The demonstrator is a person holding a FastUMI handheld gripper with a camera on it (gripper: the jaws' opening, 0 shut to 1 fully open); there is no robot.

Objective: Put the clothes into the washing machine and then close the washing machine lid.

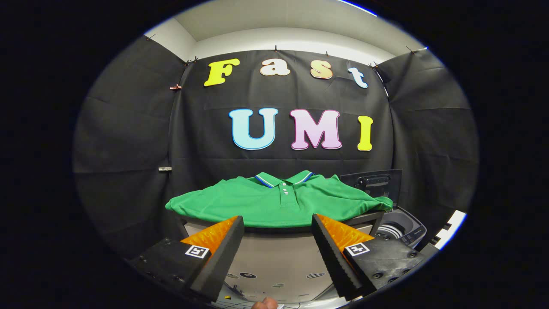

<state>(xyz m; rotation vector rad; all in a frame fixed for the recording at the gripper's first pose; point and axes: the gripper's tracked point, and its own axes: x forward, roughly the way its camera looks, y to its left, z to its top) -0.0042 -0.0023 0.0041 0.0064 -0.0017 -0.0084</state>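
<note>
gripper-mounted fisheye, level, facing the table (369,218) from nearby

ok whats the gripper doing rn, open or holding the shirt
gripper: open, holding nothing; its fingers are spread, short of the green polo shirt on the table beyond them.

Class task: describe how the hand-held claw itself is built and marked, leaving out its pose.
The claw has two wedge-shaped fingers with ridged, sawtooth inner faces. Each finger sits on a black block base fastened with screws, and each base carries a small square black-and-white marker.
</note>
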